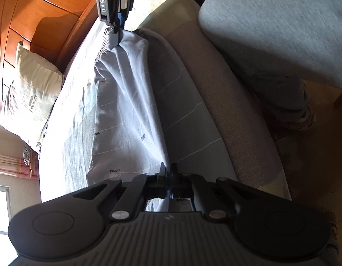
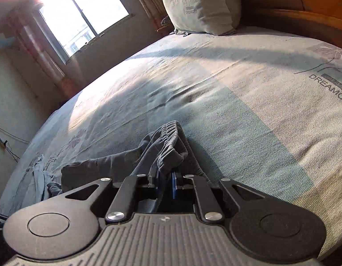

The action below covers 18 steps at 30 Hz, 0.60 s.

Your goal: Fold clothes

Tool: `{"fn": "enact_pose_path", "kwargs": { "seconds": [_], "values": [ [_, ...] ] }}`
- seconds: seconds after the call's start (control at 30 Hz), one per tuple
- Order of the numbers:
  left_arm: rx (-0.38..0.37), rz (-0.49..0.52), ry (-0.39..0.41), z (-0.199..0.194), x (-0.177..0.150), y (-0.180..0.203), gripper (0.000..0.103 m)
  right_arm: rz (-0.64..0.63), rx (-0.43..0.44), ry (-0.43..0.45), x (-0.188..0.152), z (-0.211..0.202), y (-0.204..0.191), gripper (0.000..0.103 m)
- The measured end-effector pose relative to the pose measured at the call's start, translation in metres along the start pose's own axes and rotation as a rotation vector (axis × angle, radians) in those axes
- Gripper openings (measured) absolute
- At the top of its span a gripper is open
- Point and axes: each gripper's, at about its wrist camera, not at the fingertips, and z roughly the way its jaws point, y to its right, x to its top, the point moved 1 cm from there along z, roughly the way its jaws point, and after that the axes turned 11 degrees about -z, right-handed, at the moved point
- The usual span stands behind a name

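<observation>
Grey trousers (image 1: 126, 102) stretch between both pinching grippers: left gripper (image 1: 168, 173) squeezes one end, right gripper (image 2: 164, 177) the waistband. Only the right view shows a window (image 2: 82, 15).

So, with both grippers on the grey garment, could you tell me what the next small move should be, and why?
Probably draw the two ends apart to flatten it: the left gripper and right gripper each pinch the grey garment, which sags creased over the bed.
</observation>
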Motion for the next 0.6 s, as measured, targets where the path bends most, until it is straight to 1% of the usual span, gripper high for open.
{"fn": "enact_pose_path", "kwargs": {
  "seconds": [0.1, 0.17, 0.27, 0.33, 0.37, 0.4, 0.47, 0.53, 0.57, 0.6],
  "values": [
    [-0.009, 0.004, 0.012, 0.000, 0.001, 0.003, 0.000, 0.004, -0.014, -0.062, -0.011, 0.010, 0.014, 0.011],
    [-0.022, 0.005, 0.018, 0.000, 0.002, 0.006, 0.000, 0.045, -0.005, -0.059, -0.011, 0.006, 0.019, 0.012],
    [-0.028, -0.001, 0.022, 0.000, 0.002, 0.008, 0.000, 0.040, -0.031, -0.041, -0.007, -0.006, 0.012, 0.019],
    [-0.039, -0.042, 0.028, -0.005, 0.002, 0.006, 0.002, -0.032, -0.082, -0.037, -0.005, -0.015, 0.001, 0.022],
    [-0.053, -0.072, 0.028, -0.009, 0.003, 0.004, 0.011, -0.084, -0.114, -0.033, -0.004, -0.019, -0.006, 0.028],
    [-0.064, -0.104, 0.031, -0.014, 0.002, 0.001, 0.012, -0.137, -0.146, -0.030, -0.003, -0.024, -0.013, 0.034],
    [-0.082, -0.169, 0.042, -0.027, -0.002, -0.004, 0.012, -0.235, -0.208, -0.022, -0.003, -0.032, -0.027, 0.040],
    [-0.093, -0.244, 0.035, -0.038, -0.008, -0.009, 0.012, -0.330, -0.263, -0.012, -0.003, -0.038, -0.040, 0.040],
    [-0.100, -0.293, 0.028, -0.043, -0.013, -0.012, 0.012, -0.373, -0.268, -0.004, -0.003, -0.042, -0.048, 0.040],
    [-0.109, -0.350, 0.017, -0.047, -0.018, -0.016, 0.012, -0.406, -0.253, 0.002, -0.003, -0.044, -0.055, 0.040]
  ]
}}
